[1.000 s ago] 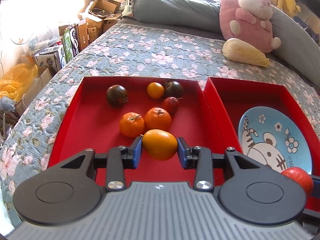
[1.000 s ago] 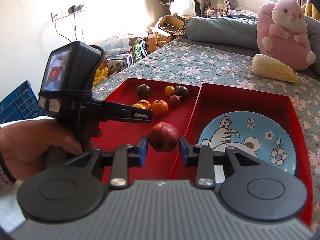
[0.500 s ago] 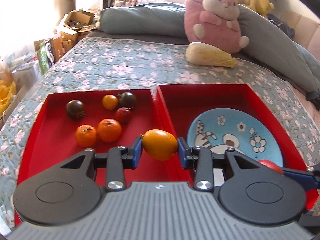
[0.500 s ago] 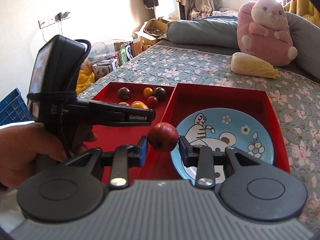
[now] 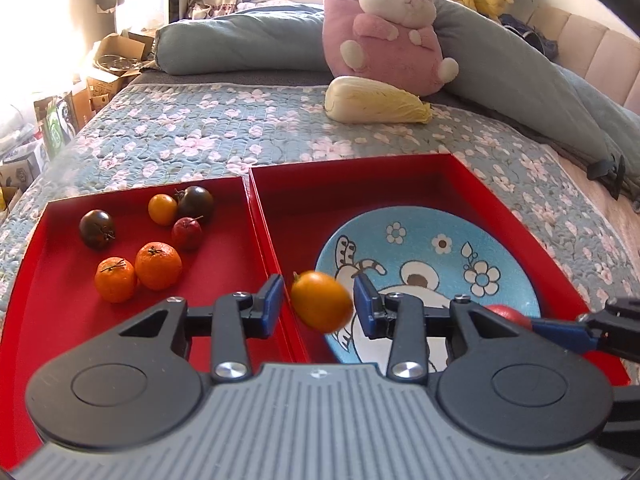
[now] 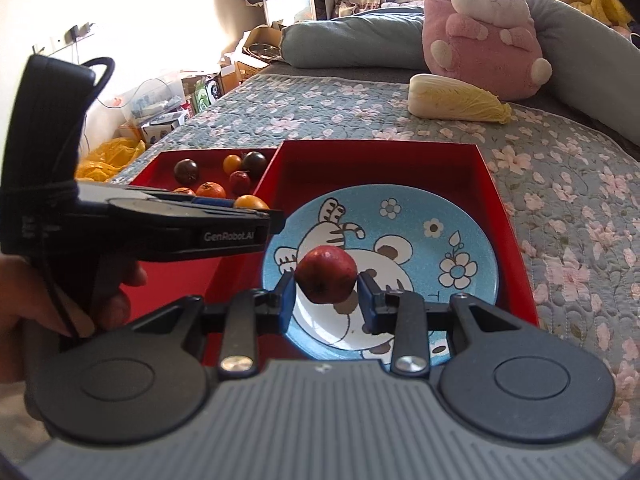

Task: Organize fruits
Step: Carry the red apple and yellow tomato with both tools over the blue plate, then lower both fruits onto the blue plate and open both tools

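My left gripper [image 5: 318, 303] has its jaws parted; a yellow-orange fruit [image 5: 322, 301] sits between them, blurred and tilted, with gaps on both sides, at the left rim of the blue cartoon plate [image 5: 436, 248]. My right gripper [image 6: 327, 298] is shut on a red fruit [image 6: 326, 274] above the plate [image 6: 420, 240]. The plate lies in the right red tray [image 5: 460, 176]. The left red tray [image 5: 52, 264] holds two tangerines [image 5: 158, 265], two dark tomatoes [image 5: 97, 229], a small yellow fruit [image 5: 162, 209] and a small red one [image 5: 187, 233].
The trays rest on a floral quilt [image 5: 240, 128]. A napa cabbage [image 5: 376, 101] and a pink plush toy [image 5: 384, 28] lie behind them. Cardboard boxes [image 5: 116, 60] stand left of the bed. The left gripper's body [image 6: 168, 228] crosses the right wrist view.
Both grippers moved right, from the left tray to over the plate. The left jaws have parted and the yellow-orange fruit has come loose and tilted. The right gripper still holds the red fruit.
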